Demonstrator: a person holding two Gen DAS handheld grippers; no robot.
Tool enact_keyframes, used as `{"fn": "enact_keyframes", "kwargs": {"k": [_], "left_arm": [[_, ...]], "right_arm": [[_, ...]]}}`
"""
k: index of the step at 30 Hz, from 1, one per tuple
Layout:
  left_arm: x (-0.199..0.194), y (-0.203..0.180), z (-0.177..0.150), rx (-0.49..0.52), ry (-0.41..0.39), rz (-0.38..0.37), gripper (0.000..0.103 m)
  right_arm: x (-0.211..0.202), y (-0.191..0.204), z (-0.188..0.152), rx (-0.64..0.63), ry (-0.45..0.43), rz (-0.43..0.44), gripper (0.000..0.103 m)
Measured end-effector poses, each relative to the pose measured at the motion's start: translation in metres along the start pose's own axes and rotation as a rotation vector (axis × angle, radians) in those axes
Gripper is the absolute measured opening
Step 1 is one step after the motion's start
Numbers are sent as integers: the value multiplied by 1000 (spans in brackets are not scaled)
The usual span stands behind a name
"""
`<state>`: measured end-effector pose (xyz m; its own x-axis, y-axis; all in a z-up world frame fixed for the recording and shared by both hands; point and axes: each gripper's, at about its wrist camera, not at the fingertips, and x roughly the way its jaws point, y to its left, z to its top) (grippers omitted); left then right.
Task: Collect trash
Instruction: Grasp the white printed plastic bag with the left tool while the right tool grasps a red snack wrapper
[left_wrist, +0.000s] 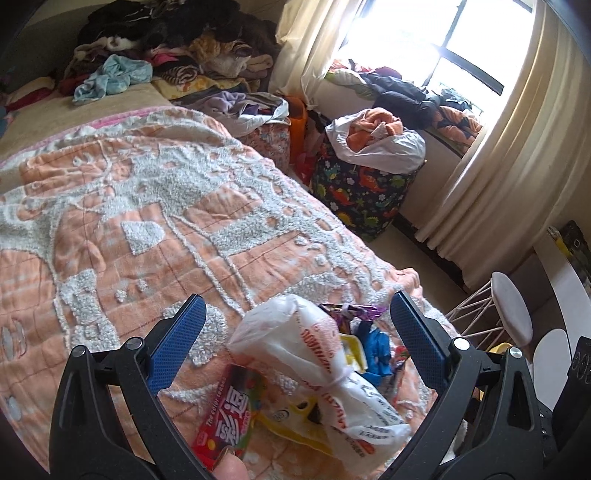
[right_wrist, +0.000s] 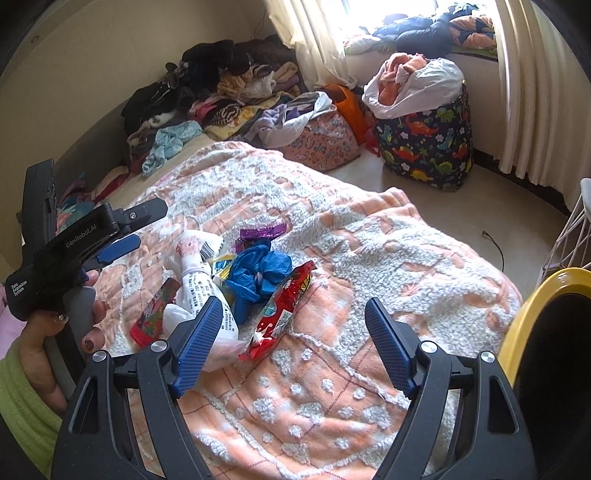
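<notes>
On the bed (right_wrist: 369, 236), covered with an orange and white blanket, a small heap of trash lies at the centre left of the right wrist view: a knotted white plastic bag (right_wrist: 195, 280), a crumpled blue bag (right_wrist: 258, 273), a red wrapper (right_wrist: 284, 306) and a purple wrapper (right_wrist: 262, 232). The right tongs (right_wrist: 291, 350) are spread wide and hold nothing, above the blanket just beside the heap. The left tongs (left_wrist: 295, 339) are also spread, with the white bag lying between the blue pads, not pinched. A yellow bin (right_wrist: 532, 317) shows at the right edge.
</notes>
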<state>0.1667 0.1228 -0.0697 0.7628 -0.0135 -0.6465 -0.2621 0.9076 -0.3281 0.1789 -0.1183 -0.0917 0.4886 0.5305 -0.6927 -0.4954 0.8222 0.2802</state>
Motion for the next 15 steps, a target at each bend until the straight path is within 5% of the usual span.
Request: {"fn": "enact_keyframes", "kwargs": {"k": [15], "left_arm": [[39,8,-4,-22,88,0,92]], "right_arm": [[57,2,4,7,123,30,70]]}}
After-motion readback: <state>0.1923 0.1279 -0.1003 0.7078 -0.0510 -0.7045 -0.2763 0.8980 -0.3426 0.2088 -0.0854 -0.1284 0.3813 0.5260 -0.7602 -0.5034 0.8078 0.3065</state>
